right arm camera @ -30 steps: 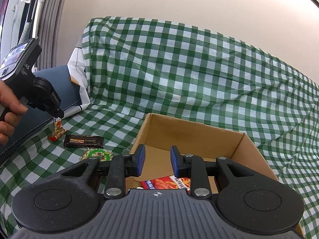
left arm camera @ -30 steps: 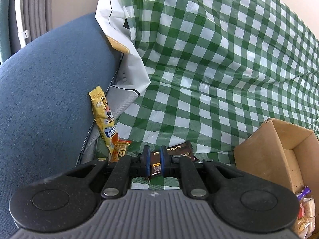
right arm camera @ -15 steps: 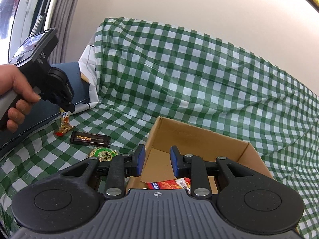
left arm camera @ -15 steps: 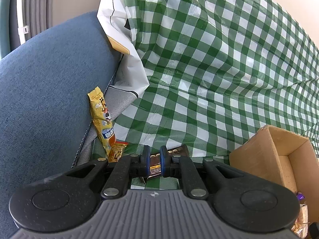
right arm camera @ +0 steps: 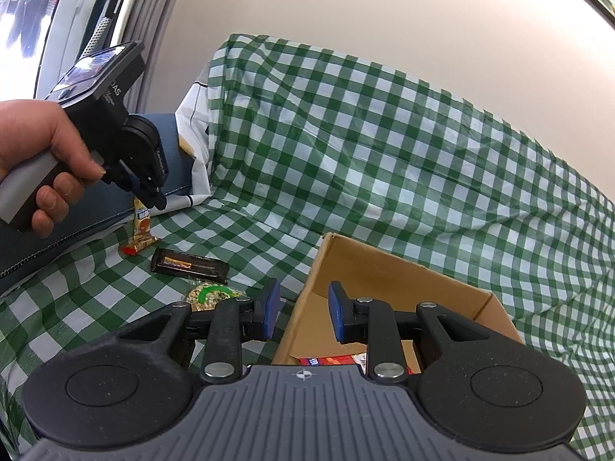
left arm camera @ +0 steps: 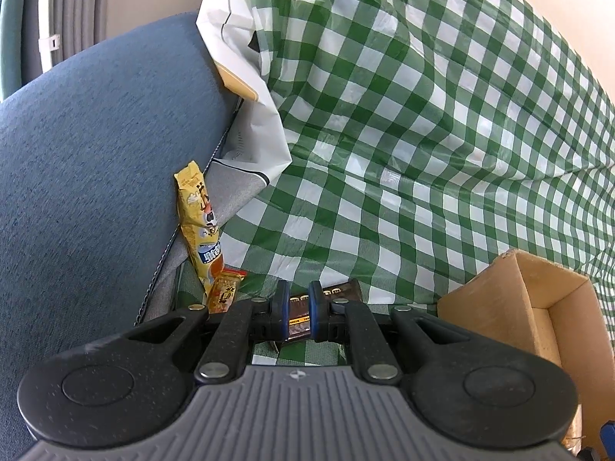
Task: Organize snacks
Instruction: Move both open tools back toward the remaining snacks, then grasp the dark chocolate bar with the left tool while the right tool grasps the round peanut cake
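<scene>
The left gripper (left arm camera: pixel 296 309), jaws together and empty, hangs above the dark chocolate bar (right arm camera: pixel 189 266), whose long axis lies crosswise below its fingers; the right gripper (right arm camera: pixel 301 311), jaws apart, is farther, over the cardboard box (right arm camera: pixel 388 272)

— What is lying on the cloth (right arm camera: pixel 384 176)?

— A box (right arm camera: pixel 388 269) is sitting on it, with packets (right arm camera: pixel 330 361) lying inside. Left of the box a snack bar (right arm camera: pixel 188 265) is lying, a round packet (right arm camera: pixel 211 294) just before it.

— And behind?

— Two wrappers (left arm camera: pixel 200 226) are leaning against a cushion (left arm camera: pixel 96 176).
</scene>
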The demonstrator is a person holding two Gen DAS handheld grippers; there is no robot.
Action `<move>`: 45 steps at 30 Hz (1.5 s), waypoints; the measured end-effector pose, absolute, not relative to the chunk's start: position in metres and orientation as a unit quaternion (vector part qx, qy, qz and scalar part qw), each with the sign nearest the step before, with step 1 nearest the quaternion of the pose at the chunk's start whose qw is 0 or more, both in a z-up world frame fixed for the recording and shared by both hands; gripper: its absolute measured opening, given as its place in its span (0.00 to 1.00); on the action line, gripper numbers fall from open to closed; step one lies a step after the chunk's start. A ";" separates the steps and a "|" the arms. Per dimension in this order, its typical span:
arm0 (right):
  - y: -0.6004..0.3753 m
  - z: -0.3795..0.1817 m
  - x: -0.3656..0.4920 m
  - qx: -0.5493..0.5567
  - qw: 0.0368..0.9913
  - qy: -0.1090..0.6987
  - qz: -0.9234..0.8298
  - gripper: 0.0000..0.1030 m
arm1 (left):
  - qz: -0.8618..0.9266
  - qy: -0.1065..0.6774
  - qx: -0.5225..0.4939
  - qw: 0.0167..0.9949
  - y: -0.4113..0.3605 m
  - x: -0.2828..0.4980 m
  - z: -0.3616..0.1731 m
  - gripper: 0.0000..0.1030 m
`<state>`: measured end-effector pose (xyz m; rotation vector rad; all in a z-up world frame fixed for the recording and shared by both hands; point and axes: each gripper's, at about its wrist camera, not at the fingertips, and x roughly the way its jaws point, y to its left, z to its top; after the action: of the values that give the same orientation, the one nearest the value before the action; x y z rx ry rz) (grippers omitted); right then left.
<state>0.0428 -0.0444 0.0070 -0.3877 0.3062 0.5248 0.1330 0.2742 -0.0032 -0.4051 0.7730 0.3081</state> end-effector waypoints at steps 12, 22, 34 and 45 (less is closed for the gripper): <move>0.039 -0.001 0.064 -0.130 0.933 0.220 0.255 0.68 | 0.160 0.396 -0.282 0.859 0.310 0.131 -0.018 0.10; 0.105 -0.072 0.146 -0.129 0.904 0.358 0.194 0.94 | 0.115 0.432 -0.236 0.863 0.292 0.149 -0.030 0.53; 0.103 -0.110 0.173 -0.087 0.887 0.412 0.191 0.82 | 0.078 0.458 -0.061 0.883 0.250 0.198 -0.063 0.81; 0.079 -0.094 0.120 -0.101 0.885 0.401 0.215 0.77 | 0.054 0.481 -0.002 0.875 0.233 0.232 -0.090 0.84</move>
<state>0.1197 0.0787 -0.0943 -0.2108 0.8346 0.4471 0.2319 0.2333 -0.0896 -0.0042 1.0033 0.1125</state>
